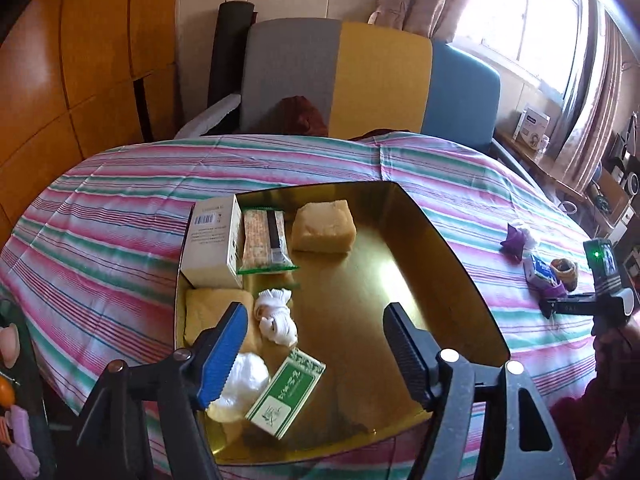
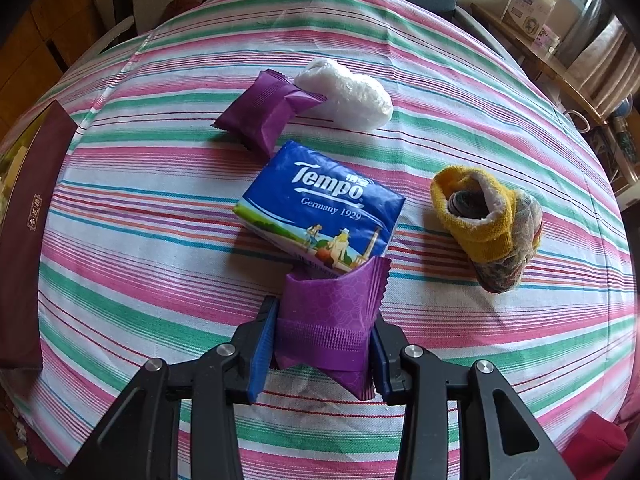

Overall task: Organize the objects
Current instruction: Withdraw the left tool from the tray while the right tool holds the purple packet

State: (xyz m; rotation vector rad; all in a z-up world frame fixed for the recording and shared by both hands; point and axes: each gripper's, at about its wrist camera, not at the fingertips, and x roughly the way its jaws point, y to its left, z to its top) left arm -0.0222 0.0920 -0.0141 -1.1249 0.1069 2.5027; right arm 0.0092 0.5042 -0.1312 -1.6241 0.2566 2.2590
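goal: loose small items go into the gold tray [image 1: 448,248] on the striped desk [image 2: 160,240] — my reading of "organize"
already in tray: white box [image 1: 210,244] and cracker pack [image 1: 264,240] along the far-left side; tan block [image 1: 323,227] further in; yellow cloth [image 1: 208,312], knotted white rag [image 1: 276,316], white wad [image 1: 244,378] and green-white box [image 1: 286,392] at the near-left end
tray space: right half bare, plenty of room
left tongs [image 1: 316,354]: spread wide, nothing between the pads, hovering over the near end of the tray; looks done with a drop, judgement only
right tongs [image 2: 318,354]: pinching a purple sachet [image 2: 332,312] by its lower half, both pads pressed on the wrapper
sachet position: over the desk, well apart from the tray, its top edge overlapping the near corner of the Tempo tissue pack [image 2: 320,204]; lifted or resting, cannot tell
still loose on desk: Tempo pack, second purple sachet [image 2: 266,116], white plastic-wrapped bundle [image 2: 348,92] touching that sachet, yellow sock bundle [image 2: 486,228] off to the right
tray in right view: only its dark red outer wall [image 2: 24,216] at the far left edge
progress: roughly over half by count; seven pieces in, five out including the held one
left to do: carry held sachet to tray, then four more pickups
risk: thin wrapper may slip or crumple in the pinch
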